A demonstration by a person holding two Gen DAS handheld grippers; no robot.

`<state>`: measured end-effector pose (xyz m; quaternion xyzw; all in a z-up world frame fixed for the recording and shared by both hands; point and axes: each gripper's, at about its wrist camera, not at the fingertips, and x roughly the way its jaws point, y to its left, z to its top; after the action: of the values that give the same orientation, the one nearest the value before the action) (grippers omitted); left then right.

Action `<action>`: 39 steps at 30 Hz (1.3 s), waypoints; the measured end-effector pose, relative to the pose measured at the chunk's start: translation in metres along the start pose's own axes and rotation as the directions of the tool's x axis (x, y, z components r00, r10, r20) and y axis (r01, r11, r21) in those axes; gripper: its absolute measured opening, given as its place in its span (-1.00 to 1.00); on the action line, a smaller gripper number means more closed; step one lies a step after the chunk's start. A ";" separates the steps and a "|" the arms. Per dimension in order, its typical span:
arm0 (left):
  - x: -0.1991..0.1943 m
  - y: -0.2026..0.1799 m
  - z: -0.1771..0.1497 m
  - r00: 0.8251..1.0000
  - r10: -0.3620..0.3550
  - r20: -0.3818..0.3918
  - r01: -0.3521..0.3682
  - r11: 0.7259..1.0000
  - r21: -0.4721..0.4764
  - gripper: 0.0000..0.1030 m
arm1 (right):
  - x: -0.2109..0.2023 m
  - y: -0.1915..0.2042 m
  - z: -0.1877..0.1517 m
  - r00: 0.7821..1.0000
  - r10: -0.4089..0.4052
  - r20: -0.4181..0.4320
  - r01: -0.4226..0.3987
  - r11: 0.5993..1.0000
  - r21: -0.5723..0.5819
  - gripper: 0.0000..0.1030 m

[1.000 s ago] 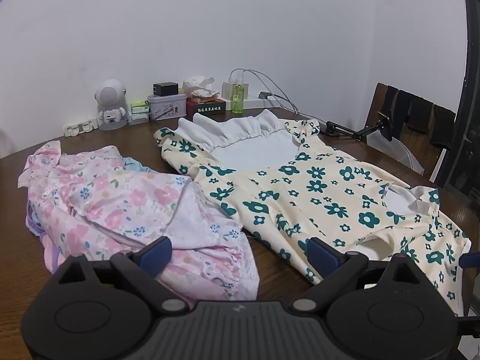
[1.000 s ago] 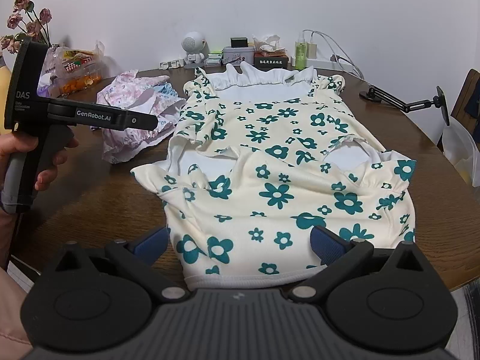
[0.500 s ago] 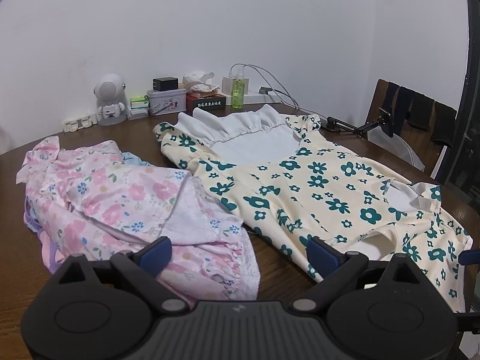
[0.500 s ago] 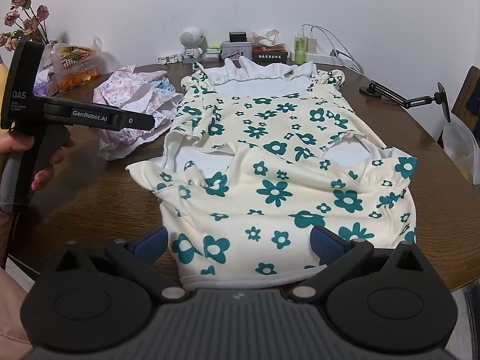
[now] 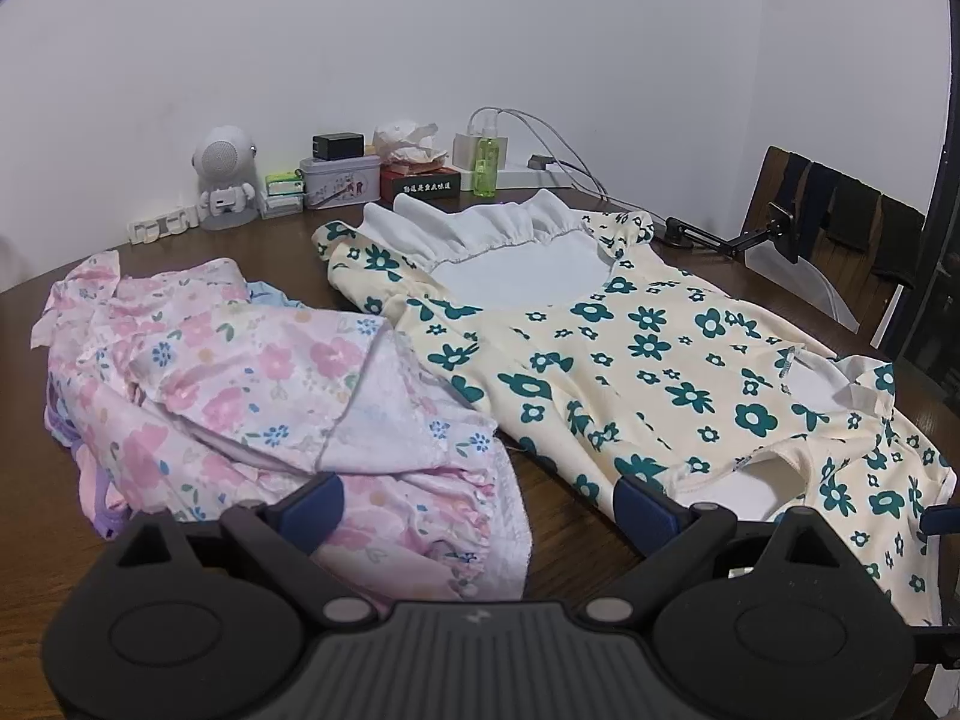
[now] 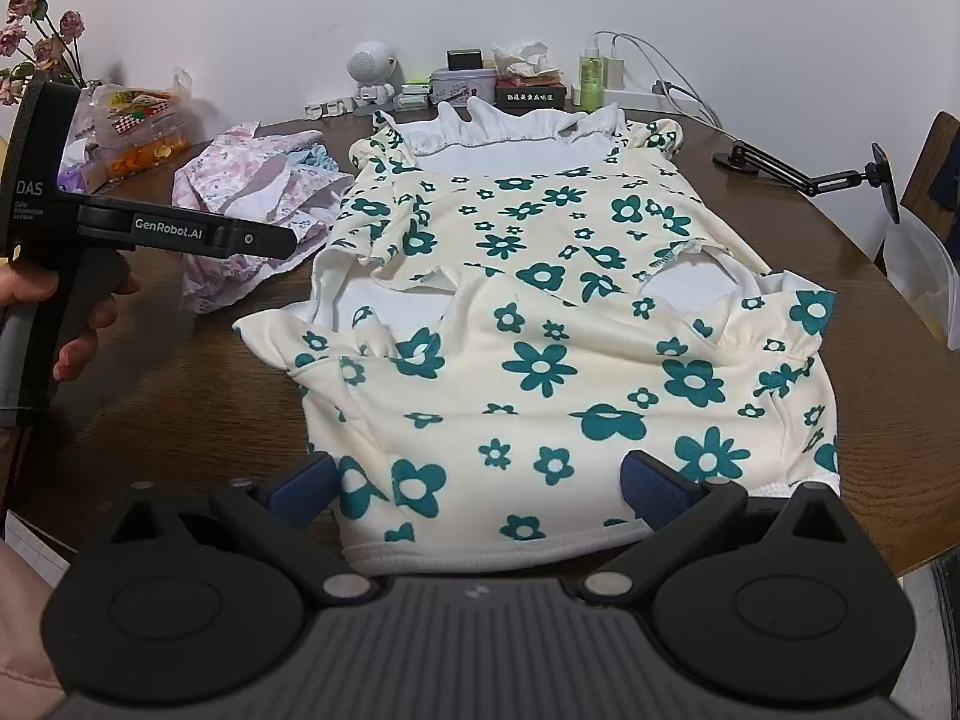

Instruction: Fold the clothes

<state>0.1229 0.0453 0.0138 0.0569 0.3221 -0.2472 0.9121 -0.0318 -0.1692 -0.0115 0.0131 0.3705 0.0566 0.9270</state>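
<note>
I counted one cream dress with green flowers [image 6: 540, 324], one pink floral garment [image 5: 252, 396], one green bottle [image 6: 590, 82], one robot-shaped speaker [image 5: 223, 177] and one tin [image 5: 339, 180].

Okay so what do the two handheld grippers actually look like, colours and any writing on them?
Both are matte black plastic with blue finger pads. The left gripper has a grey handle and white lettering, "GenRobot.AI" and "DAS". The right gripper has a ribbed body with two round discs.

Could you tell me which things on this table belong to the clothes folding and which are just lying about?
For the folding:
green-flowered dress
pink flowered garment
left gripper
right gripper

Just lying about:
toy robot
green bottle
tin box
phone holder arm
snack bag
</note>
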 end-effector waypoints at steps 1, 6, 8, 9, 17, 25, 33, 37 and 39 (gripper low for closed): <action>0.000 0.000 0.000 1.000 0.000 -0.001 0.000 1.000 -0.001 0.88 | 0.000 0.000 0.000 1.000 0.000 -0.001 0.000 1.000 0.000 0.99; 0.001 0.001 -0.001 1.000 0.000 -0.004 0.000 1.000 -0.004 0.88 | 0.002 0.000 -0.001 1.000 0.004 -0.005 -0.004 1.000 0.002 0.99; 0.001 0.001 -0.001 1.000 0.002 -0.005 -0.002 1.000 -0.004 0.88 | 0.003 0.000 -0.002 1.000 0.006 -0.007 -0.006 1.000 0.002 0.99; 0.001 0.001 -0.001 1.000 0.003 -0.006 -0.003 1.000 -0.004 0.88 | 0.003 0.000 -0.002 1.000 0.006 -0.007 -0.006 1.000 0.002 0.99; 0.001 0.000 -0.002 1.000 0.018 -0.020 -0.018 1.000 -0.001 0.88 | 0.007 -0.002 -0.002 1.000 0.004 -0.013 -0.004 1.000 -0.001 0.99; -0.001 0.005 -0.003 0.999 0.032 -0.032 -0.033 0.999 -0.023 0.88 | 0.010 -0.004 0.004 0.999 -0.033 -0.006 0.033 0.998 -0.050 0.99; -0.003 0.001 -0.006 0.997 0.067 -0.041 -0.067 0.998 -0.001 0.88 | 0.020 -0.002 0.012 0.999 -0.015 -0.035 0.010 0.992 -0.129 0.99; -0.001 0.000 -0.007 0.995 0.080 -0.053 -0.080 0.997 0.008 0.88 | 0.024 -0.005 0.017 0.997 0.014 -0.078 -0.025 0.990 -0.141 0.99; 0.001 -0.001 -0.008 0.994 0.088 -0.067 -0.087 0.996 0.015 0.88 | 0.026 -0.007 0.019 0.995 0.025 -0.101 -0.040 0.989 -0.144 0.99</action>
<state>0.1191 0.0461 0.0067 0.0847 0.3484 -0.2068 0.9103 0.0009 -0.1725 -0.0155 -0.0515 0.4105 0.0993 0.9050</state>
